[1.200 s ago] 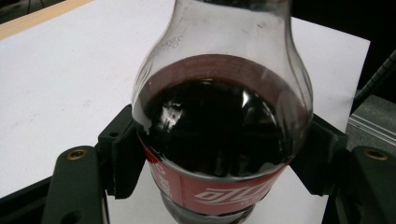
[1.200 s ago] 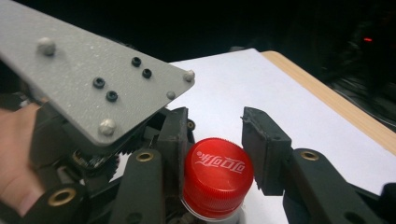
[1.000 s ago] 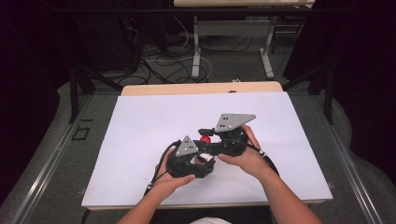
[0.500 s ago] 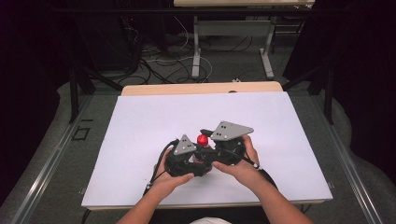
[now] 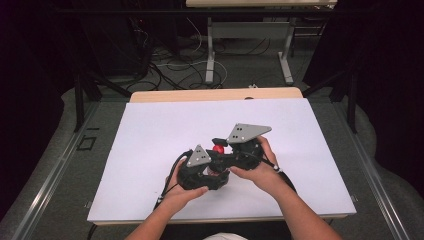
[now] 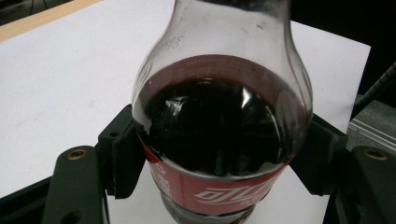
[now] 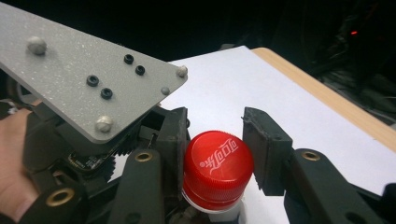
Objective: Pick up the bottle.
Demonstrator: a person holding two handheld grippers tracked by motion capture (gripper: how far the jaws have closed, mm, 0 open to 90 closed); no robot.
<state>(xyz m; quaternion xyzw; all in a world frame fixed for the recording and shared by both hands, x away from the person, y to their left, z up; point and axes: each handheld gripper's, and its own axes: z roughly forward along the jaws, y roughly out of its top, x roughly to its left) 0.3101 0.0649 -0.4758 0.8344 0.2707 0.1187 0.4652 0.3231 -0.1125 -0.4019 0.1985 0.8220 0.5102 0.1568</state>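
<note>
Bottle (image 6: 219,140) base cut off; left fingers (image 6: 121,154) clamp its body, right fingers (image 7: 180,140), just closing, pinch cap (image 7: 217,161)

Two grippers crowd the near-centre of the white table (image 5: 150,130), the left gripper (image 5: 212,172) and right gripper (image 5: 220,150) locked around a cola bottle (image 6: 219,135) and its red cap (image 7: 217,161). Open tabletop stretches left, right and far of them.

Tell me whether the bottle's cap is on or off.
On: the red cap sits on the bottle neck, between the right gripper jaws.
</note>
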